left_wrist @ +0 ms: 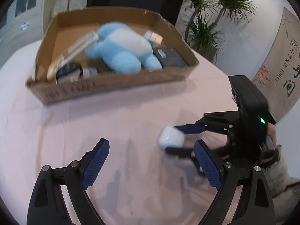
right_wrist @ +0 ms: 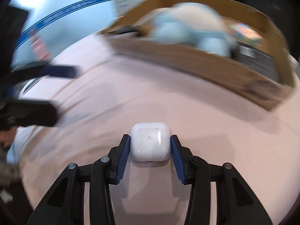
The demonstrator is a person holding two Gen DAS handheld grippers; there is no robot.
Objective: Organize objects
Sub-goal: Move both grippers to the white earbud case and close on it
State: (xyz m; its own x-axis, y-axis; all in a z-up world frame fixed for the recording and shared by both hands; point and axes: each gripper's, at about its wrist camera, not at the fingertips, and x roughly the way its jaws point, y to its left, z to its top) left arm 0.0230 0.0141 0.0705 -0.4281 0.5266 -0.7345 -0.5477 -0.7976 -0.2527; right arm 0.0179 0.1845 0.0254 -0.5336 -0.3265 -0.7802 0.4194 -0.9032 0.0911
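On pink tablecloth (left_wrist: pixel 131 112), cardboard box (left_wrist: pixel 112 86), potted palms (left_wrist: pixel 215 18) behind, right tongs (right_wrist: pixel 150 146) pinching earbud case (right_wrist: pixel 150 142), left tongs (left_wrist: pixel 151 161) spread.

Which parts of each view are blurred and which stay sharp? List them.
Right wrist view: cardboard box and left gripper smear with motion; the earbud case in the right gripper stays crisp. Left wrist view: mild blur on the blue plush; fisheye bends the edges.

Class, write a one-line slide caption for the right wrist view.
Right gripper clamps a white earbud case above the pink tablecloth, cardboard box blurred beyond.
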